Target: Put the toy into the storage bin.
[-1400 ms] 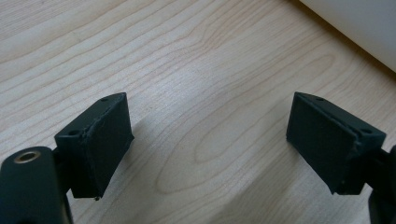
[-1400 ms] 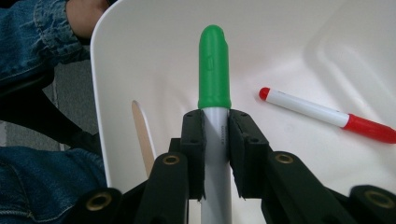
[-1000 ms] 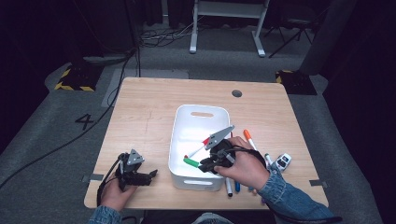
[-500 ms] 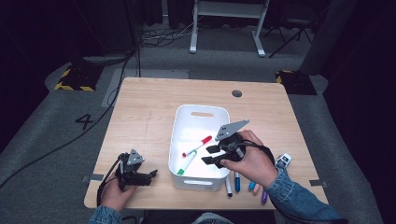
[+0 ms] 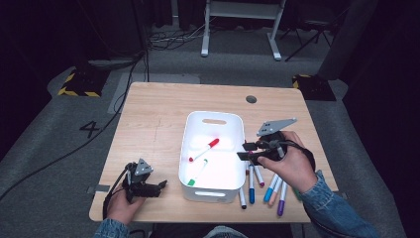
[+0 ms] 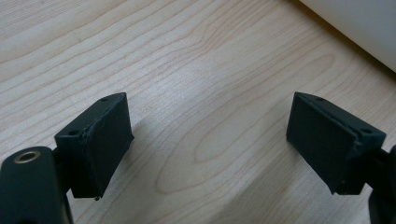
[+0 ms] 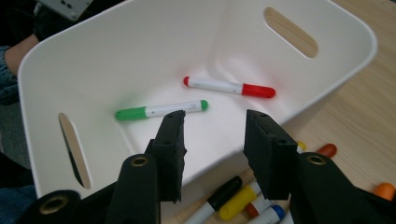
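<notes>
bench (image 5: 148, 124) of pale wood carries it all. white bin (image 5: 213, 121) sits mid-bench, with a red marker (image 5: 204, 149) and a green marker (image 5: 197, 172) lying loose on its floor, apart from each other. loose markers (image 5: 262, 183) lie in a row on the bench just right of the bin's near corner, several colours, exact count hard to tell.

right gripper (image 7: 215, 140) hovers at the bin's right rim, jaws partly apart with nothing between them, pointing into the bin; the loose markers sit just below and behind it. left gripper (image 6: 210, 140) rests low on bare bench left of the bin, jaws wide and empty, well apart from any marker.

step looks like sorting markers into the bin, two in, the rest out, right gripper between drops. next move likely calls for swinging the right gripper back down to the row, lining the jaws across one marker barrel and closing on it without nudging its neighbours.
</notes>
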Tool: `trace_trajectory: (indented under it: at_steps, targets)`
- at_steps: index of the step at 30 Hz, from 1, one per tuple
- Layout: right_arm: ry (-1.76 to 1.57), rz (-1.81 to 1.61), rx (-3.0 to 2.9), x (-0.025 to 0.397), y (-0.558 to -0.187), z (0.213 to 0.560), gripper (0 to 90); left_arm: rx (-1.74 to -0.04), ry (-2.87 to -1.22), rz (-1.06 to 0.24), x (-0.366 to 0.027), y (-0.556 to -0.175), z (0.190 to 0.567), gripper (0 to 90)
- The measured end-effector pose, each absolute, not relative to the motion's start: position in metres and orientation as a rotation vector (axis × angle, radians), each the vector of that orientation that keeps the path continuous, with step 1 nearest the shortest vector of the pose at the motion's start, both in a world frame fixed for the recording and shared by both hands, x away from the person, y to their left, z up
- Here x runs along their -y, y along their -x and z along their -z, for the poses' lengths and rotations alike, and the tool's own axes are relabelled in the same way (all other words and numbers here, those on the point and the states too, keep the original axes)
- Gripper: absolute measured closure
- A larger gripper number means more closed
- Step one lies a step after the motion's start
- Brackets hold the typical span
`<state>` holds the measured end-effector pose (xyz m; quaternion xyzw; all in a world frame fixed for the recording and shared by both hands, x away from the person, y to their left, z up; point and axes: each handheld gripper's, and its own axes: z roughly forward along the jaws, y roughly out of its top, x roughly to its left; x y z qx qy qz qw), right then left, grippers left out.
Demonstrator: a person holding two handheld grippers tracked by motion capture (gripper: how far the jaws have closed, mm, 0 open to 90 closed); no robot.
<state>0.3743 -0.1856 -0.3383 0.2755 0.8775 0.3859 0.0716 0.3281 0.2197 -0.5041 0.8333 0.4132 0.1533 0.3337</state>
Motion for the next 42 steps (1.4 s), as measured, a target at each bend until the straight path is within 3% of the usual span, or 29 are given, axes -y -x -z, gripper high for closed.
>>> trace_trajectory:
  at_steps: [16, 42]
  targets:
    - [-1.115, -1.022, -2.545, 0.240, -0.422, 0.367, 61.4, -1.080, -2.174, -0.399, -0.220, -0.328, 0.504, 14.4]
    - [-1.467, -0.640, -2.548, 0.263, -0.474, 0.434, 66.7, -1.079, -2.176, -0.400, -0.220, -0.328, 0.504, 14.4]
